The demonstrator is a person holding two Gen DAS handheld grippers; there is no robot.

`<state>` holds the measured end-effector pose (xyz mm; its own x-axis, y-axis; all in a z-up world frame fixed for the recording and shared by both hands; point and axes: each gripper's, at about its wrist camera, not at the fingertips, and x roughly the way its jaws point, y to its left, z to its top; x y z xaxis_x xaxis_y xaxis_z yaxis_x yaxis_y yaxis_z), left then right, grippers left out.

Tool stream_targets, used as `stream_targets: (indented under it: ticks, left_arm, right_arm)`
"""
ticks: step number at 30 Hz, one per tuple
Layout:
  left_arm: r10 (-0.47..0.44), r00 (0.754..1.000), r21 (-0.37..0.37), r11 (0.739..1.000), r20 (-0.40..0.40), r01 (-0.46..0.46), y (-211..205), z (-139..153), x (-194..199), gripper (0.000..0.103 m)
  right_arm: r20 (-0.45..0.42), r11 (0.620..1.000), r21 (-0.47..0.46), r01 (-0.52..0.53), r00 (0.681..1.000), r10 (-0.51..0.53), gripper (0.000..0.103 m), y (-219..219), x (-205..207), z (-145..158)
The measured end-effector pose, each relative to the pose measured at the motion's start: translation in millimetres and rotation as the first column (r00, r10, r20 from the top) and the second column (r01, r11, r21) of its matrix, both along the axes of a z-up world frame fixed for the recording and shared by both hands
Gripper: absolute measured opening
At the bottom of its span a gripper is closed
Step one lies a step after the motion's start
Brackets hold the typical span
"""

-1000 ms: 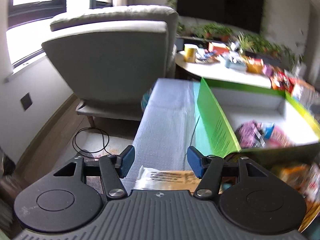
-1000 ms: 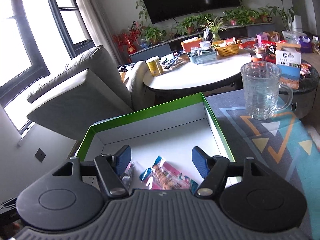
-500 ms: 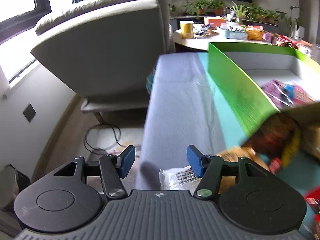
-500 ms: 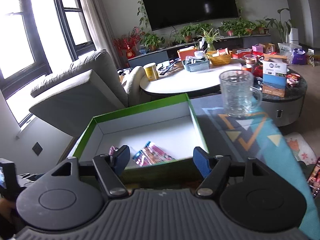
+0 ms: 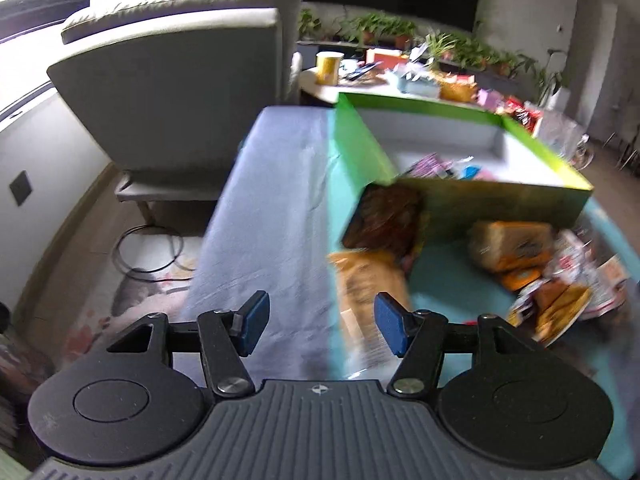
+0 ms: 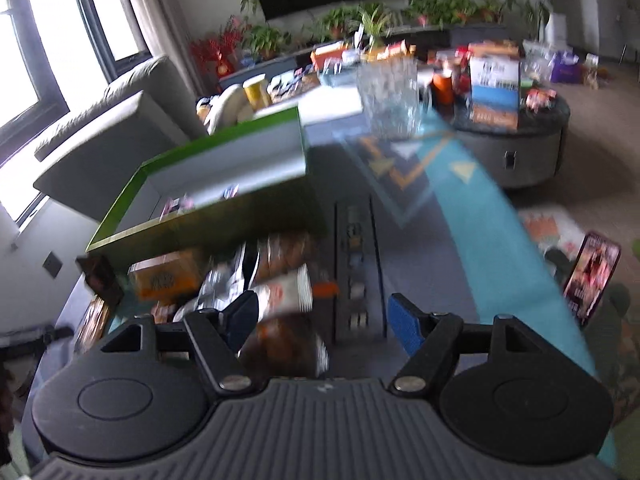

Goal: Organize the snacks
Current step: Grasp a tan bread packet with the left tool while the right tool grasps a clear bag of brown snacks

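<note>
Left wrist view, from its left side: an armchair [image 5: 180, 80] stands beyond the tabletop [image 5: 272, 208], which carries a grey and teal cloth. The left gripper [image 5: 318, 322] hovers over the cloth with its fingers apart and nothing between them. Just right of it lies an orange packet [image 5: 368, 280], then the green box [image 5: 360, 148] with a few snacks [image 5: 436, 166] already inside, then a loose heap of packets [image 5: 556, 280] in front of the box's near wall.

Right wrist view: the box [image 6: 224, 160] sits at left, the heap [image 6: 256, 280] below it, a glass mug [image 6: 390, 96] further back to the right. The right gripper [image 6: 322, 318] is also spread wide and empty, over a white-wrapped snack [image 6: 284, 294].

Both views are smeared with motion, so a grab made at this pace could, I think, close on crinkly wrapper edge and slip, or shove the heap against the box. With both grippers near the same pile, they could also collide.
</note>
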<state>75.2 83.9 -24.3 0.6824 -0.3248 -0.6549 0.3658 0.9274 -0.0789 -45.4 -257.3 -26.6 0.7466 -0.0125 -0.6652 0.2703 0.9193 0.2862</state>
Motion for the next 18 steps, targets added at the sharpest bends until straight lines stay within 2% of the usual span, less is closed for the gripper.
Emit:
stream_targets:
  ticks: [1, 6, 11, 18]
  left_arm:
    - [-0.014, 1.0, 0.001, 1.0, 0.006, 0.014, -7, -1, 1, 0.062]
    - [-0.029, 1.0, 0.088, 0.996, 0.0, 0.029, -36, -15, 3, 0.062]
    - [-0.001, 0.999, 0.088, 0.996, -0.037, 0.004, -40, -25, 10, 0.063]
    - [0.012, 1.0, 0.099, 0.995, -0.016, -0.011, -47, -29, 18, 0.067]
  right_arm:
    - [0.0, 1.0, -0.001, -0.016, 1.0, 0.016, 0.054, 4, -2, -2]
    - [0.022, 0.99, -0.093, -0.102, 0.994, 0.105, 0.054, 26, 2, -13]
    - [-0.014, 0.96, -0.196, -0.2, 0.98, 0.201, 0.054, 41, 11, -27]
    - [-0.014, 0.965, -0.181, -0.188, 0.982, 0.189, 0.054, 40, 23, -36]
